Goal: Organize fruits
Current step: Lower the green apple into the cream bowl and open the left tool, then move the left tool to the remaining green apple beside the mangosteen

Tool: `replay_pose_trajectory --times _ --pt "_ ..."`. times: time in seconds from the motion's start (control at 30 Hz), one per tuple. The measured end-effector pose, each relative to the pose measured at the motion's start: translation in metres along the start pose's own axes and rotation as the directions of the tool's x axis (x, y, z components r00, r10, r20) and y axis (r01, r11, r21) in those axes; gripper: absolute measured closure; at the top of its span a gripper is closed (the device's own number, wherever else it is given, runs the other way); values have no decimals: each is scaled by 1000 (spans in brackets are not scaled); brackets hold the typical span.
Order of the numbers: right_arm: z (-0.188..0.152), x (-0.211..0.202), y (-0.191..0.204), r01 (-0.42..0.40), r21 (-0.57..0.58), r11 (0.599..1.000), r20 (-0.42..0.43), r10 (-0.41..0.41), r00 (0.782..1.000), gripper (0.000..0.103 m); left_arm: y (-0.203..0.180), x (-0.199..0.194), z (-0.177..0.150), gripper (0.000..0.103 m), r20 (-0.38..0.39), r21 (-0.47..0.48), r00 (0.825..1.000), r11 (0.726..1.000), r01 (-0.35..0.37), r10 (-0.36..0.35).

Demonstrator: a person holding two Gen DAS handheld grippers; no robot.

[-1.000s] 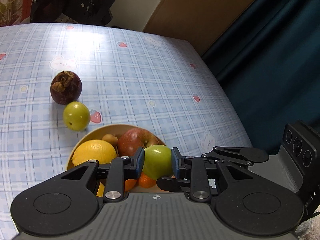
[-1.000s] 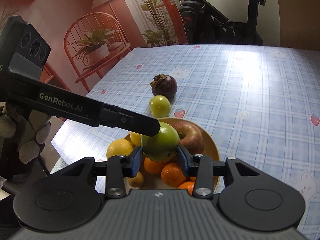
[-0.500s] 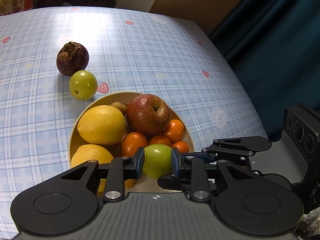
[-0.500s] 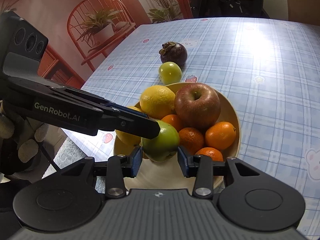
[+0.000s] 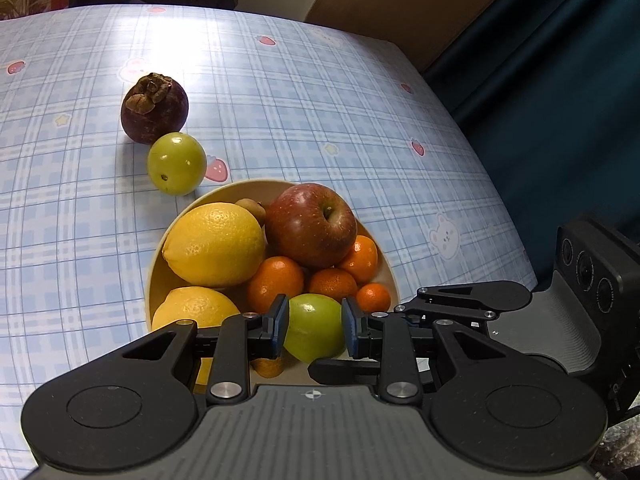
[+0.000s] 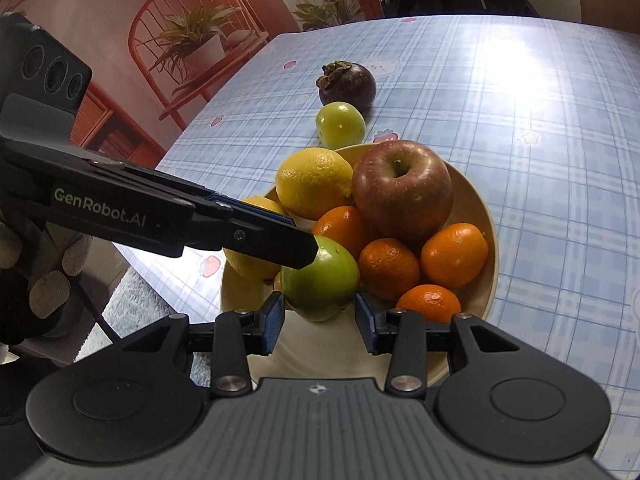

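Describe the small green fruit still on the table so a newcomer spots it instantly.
Start at the tan bowl piled with fruit on the blue plaid tablecloth. Just past its far rim sits a small green fruit, beside a dark purple mangosteen. It is the only green one outside the bowl.

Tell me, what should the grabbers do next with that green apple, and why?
Probably the right gripper should back away. Its pads stand apart from the green apple, while the left gripper is shut on it above the bowl. Then the left one could likely lower it in beside the oranges.
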State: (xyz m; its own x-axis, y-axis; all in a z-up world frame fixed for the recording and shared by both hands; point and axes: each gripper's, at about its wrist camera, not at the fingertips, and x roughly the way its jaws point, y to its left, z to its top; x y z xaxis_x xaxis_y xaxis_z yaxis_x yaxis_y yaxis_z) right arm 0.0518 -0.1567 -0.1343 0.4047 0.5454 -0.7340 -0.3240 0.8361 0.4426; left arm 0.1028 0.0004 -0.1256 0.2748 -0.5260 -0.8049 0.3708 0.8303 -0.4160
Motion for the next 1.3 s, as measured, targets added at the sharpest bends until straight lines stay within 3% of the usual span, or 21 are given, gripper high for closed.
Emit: replay_pose_trajectory --times 0.47,0.7,0.83,1.07,1.3 --pt "-1 15 -4 -4 32 999 -10 4 1000 59 1 -12 10 74 74 12 997 999 -36 35" --pt "7 20 10 30 -71 997 -27 -32 999 54 9 -20 16 74 107 -15 993 998 -55 57" --pt "16 11 11 17 -71 997 -2 -17 1000 54 12 -30 18 74 139 -24 988 997 -69 72" --pt "39 -12 2 32 -52 998 93 -27 995 54 27 -56 31 73 237 -63 960 988 -138 149" --pt "67 -10 6 90 -123 988 127 -74 989 54 49 -60 49 73 267 -124 937 973 -197 224"
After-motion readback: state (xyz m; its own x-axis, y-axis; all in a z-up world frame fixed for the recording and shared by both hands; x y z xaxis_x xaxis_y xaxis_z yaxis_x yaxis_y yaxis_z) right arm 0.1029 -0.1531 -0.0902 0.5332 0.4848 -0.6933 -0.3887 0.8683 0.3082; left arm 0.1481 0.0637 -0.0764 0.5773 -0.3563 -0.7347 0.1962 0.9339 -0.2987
